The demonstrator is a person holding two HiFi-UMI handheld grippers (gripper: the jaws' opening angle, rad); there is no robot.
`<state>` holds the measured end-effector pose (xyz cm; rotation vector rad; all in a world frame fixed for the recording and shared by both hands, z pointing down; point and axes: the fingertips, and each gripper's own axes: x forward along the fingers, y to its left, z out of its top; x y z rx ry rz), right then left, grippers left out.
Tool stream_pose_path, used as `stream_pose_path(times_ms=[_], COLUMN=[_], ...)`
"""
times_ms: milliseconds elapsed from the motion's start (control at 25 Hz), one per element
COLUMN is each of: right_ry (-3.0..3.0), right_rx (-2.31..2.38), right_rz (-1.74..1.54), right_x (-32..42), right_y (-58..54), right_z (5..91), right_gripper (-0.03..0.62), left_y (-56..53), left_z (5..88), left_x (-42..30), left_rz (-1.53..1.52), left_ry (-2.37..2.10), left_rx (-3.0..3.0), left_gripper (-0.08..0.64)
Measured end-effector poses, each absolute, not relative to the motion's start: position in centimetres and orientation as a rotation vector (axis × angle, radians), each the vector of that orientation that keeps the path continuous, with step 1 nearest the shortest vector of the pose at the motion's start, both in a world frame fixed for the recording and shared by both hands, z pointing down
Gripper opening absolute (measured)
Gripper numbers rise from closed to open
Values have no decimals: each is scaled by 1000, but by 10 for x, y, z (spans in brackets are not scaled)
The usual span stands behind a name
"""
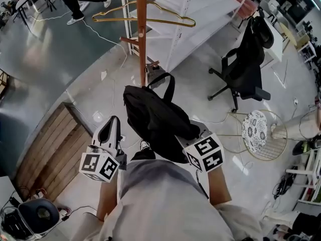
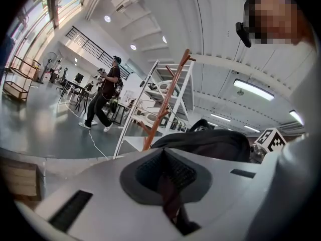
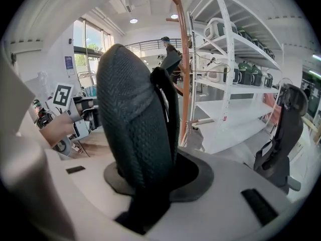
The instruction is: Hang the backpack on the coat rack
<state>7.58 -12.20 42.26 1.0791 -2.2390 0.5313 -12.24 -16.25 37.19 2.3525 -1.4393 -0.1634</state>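
Observation:
A black backpack (image 1: pixel 155 119) hangs in front of me, and my right gripper (image 1: pixel 194 133) is shut on its lower right side. In the right gripper view the backpack (image 3: pixel 133 114) rises out of the jaws of the right gripper (image 3: pixel 145 185) and fills the middle. My left gripper (image 1: pixel 111 127) hovers to the left of the bag, apart from it. Its jaws are shut with nothing held in the left gripper (image 2: pixel 164 177), and the backpack (image 2: pixel 210 144) shows beyond them. The coat rack (image 1: pixel 142 34), an orange-brown pole with pegs, stands just behind the bag; the same coat rack (image 3: pixel 184 69) (image 2: pixel 168 102) appears in both gripper views.
A gold hanger (image 1: pixel 150 19) hangs on the rack. White shelving (image 1: pixel 200 9) stands behind it. A black office chair (image 1: pixel 246 64) and a round wire table (image 1: pixel 258 132) are on the right, a wooden pallet (image 1: pixel 50 149) on the left. A person (image 2: pixel 103 99) walks in the distance.

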Motion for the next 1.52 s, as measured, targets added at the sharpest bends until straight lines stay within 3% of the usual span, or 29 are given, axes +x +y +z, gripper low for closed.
stream_pose_path(times_ms=[960,1520], right_ry=[-2338,-2376], right_rx=[1021,976], right_rz=[381,374], right_x=[24,21], right_y=[-211,-251], right_z=[342,337], right_gripper=[126,127], left_y=[-214,-232], left_z=[383,383], left_x=[-185,-194], left_rz=[-258,-275], left_ry=[-1426,-1468], left_rx=[2324,2288], left_gripper=[3,3])
